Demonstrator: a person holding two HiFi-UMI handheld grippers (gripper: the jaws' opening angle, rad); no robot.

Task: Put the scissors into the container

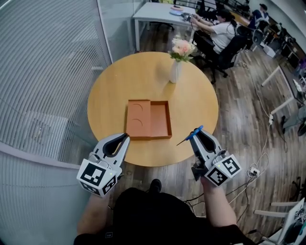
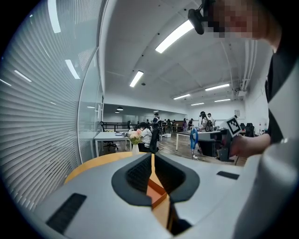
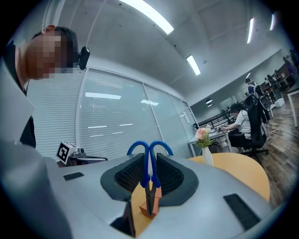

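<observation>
My right gripper (image 1: pixel 197 132) is shut on a pair of blue-handled scissors (image 1: pixel 190 137) over the near right edge of the round wooden table (image 1: pixel 196 103). In the right gripper view the scissors (image 3: pixel 149 173) stand between the pads, handle loops up and dark blades pointing down. The orange container (image 1: pixel 160 119), an open shallow box, lies at the table's middle, left of and beyond the scissors. My left gripper (image 1: pixel 124 137) hovers shut and empty just off the container's near left corner. The container (image 2: pixel 158 190) shows through the slit of its jaws.
A white vase of pink flowers (image 1: pixel 176 64) stands on the far side of the table. A glass wall with blinds (image 1: pixel 43 81) runs along the left. Behind the table are a white desk (image 1: pixel 160 14) and seated people (image 1: pixel 222 31) on office chairs.
</observation>
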